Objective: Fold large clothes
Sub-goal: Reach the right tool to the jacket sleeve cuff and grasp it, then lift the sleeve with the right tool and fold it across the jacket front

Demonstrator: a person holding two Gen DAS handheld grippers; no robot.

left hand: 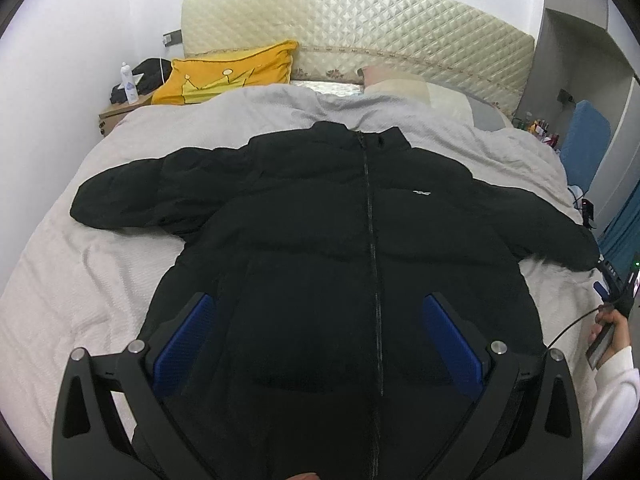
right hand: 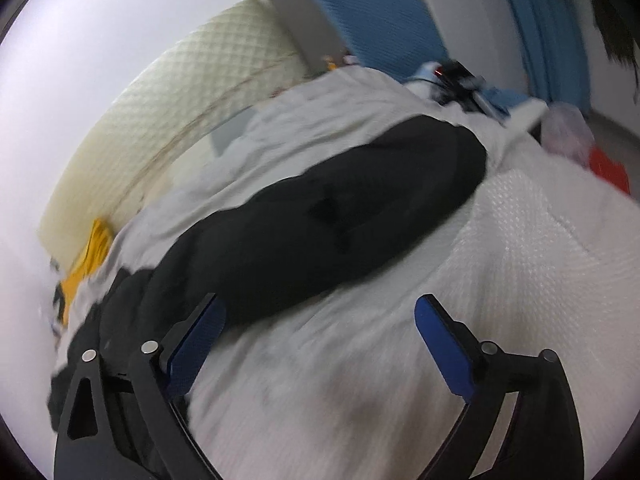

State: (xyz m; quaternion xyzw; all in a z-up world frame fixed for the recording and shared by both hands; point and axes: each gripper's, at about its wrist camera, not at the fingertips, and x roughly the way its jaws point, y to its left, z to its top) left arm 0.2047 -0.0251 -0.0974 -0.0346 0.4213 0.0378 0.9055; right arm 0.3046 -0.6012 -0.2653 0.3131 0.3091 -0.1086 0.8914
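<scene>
A black puffer jacket [left hand: 320, 232] lies flat, front up and zipped, on the bed, both sleeves spread out sideways. My left gripper [left hand: 320, 312] is open and empty, hovering over the jacket's lower front with blue pads on either side of the zip. In the blurred right wrist view the jacket's right sleeve [right hand: 340, 216] stretches across the bedding. My right gripper [right hand: 320, 320] is open and empty, above the white cover just short of that sleeve. The right gripper also shows at the right edge of the left wrist view [left hand: 616, 300], held by a hand.
The bed has a pale grey duvet [left hand: 120, 248] and a quilted cream headboard [left hand: 360, 20]. A yellow pillow [left hand: 232, 72] and a nightstand with a bottle [left hand: 128, 84] are at the far left. A blue chair [right hand: 380, 12] and clutter stand by the bed's right side.
</scene>
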